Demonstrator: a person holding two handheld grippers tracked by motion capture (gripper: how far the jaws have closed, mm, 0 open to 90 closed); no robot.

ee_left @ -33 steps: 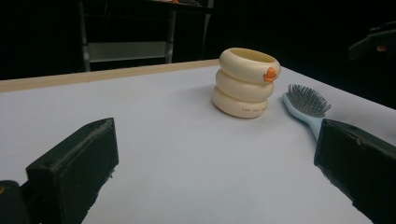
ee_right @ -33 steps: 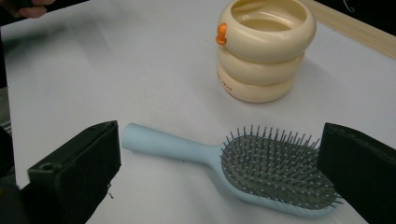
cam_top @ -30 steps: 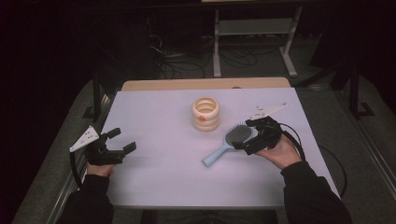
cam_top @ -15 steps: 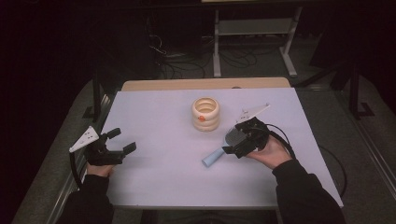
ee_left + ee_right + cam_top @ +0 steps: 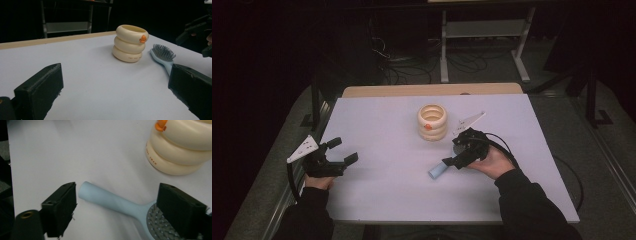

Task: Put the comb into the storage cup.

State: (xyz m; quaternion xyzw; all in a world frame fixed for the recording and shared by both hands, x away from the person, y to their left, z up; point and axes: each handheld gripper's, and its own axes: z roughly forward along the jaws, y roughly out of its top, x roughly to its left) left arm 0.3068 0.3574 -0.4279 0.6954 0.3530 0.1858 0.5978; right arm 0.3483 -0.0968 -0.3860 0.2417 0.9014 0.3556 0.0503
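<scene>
**Hairbrush straddled by closing jaws beside a ringed cream pot**

A pale blue plastic hairbrush (image 5: pixel 117 201) is seen lying flat on the matte lavender-white table (image 5: pixel 382 125), its smooth, round-ended handle tapering toward an oval head set with fine grey bristles. In the high view the brush (image 5: pixel 439 171) is found just in front of and to the right of a cream pot (image 5: pixel 432 121), close to it but apart. The pot is shaped like three stacked, rounded rings with a glossy surface, a hollow top, small dark lettering low on its side and a small orange tab (image 5: pixel 143 38) at the upper ring.

The right gripper (image 5: pixel 117 206) is held over the brush, with the handle and neck lying between its blocky, matte black jaws. These jaws have just been closing, yet a gap is left on each side and the brush is not pressed.

The left gripper (image 5: pixel 343 152) is kept at the table's left edge, well apart from brush and pot, its square, rough-faced jaws spread wide with nothing between them.
</scene>
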